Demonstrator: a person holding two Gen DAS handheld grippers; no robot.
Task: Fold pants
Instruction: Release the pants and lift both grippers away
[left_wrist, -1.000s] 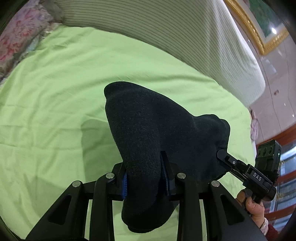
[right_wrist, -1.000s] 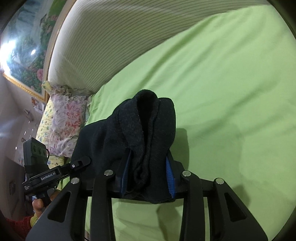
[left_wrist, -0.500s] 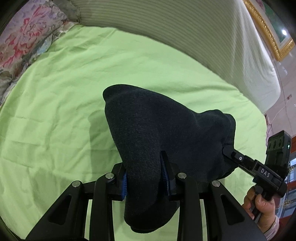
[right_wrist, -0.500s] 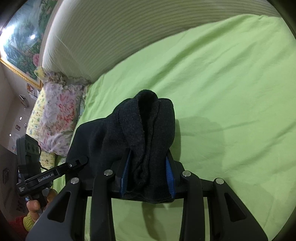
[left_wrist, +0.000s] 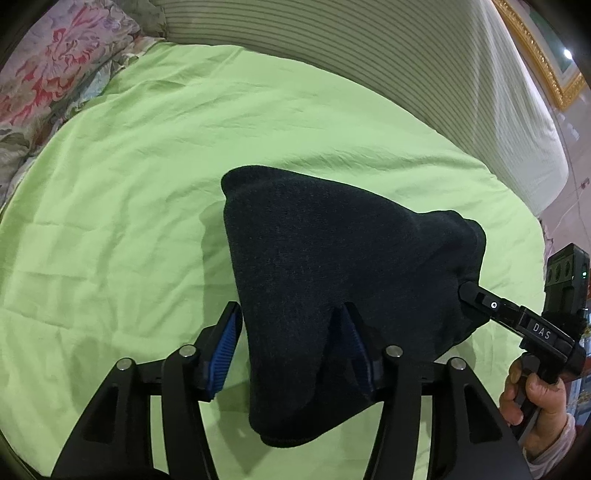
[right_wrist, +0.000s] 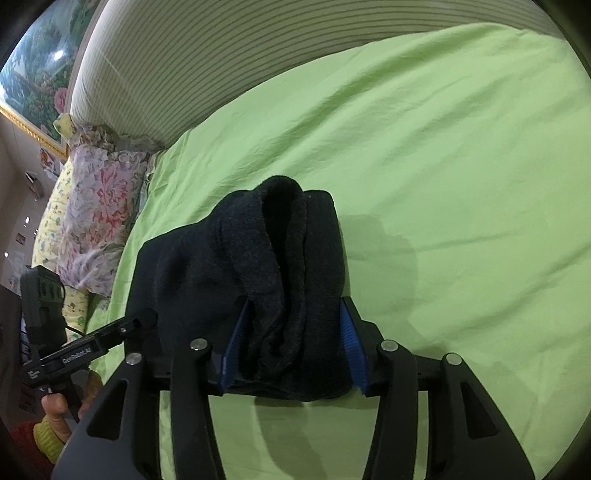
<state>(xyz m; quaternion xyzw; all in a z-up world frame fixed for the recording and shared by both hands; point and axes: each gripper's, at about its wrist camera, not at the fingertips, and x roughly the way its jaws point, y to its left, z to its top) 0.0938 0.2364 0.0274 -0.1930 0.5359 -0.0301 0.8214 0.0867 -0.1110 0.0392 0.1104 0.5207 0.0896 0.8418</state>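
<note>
The left gripper (left_wrist: 291, 343) is opening its jaws. A fold of the dark pants (left_wrist: 332, 280) hangs between them; the blue pad on the picture's left stands clear of the cloth, with green showing in the gap, while the other pad is half buried under the fabric. The right gripper (right_wrist: 293, 343) is opening too, with a thick bunched roll of the pants (right_wrist: 284, 280) filling the space between its blue pads. The cloth touches both pads, though I cannot tell whether they press on it.

The pants sit in a folded heap on the green bedsheet (left_wrist: 122, 206), reaching from one tool to the other.

The left wrist view shows the smooth outer face of the fold, rising to a rounded corner, with the right gripper's finger (left_wrist: 480, 297) poking into the heap's far edge and the right hand (left_wrist: 532, 402) around its handle. The right wrist view shows the layered, fuzzy edges of the roll instead, plus the left hand (right_wrist: 59, 406) low at the frame's left.

"DAS" reads on the right tool's side (left_wrist: 541, 331); "GenRobot.AI" on the left tool's (right_wrist: 75, 355).

Beyond lie a floral pillow (right_wrist: 96, 218), a striped headboard (left_wrist: 369, 55), and a gold-framed painting (right_wrist: 33, 70).
</note>
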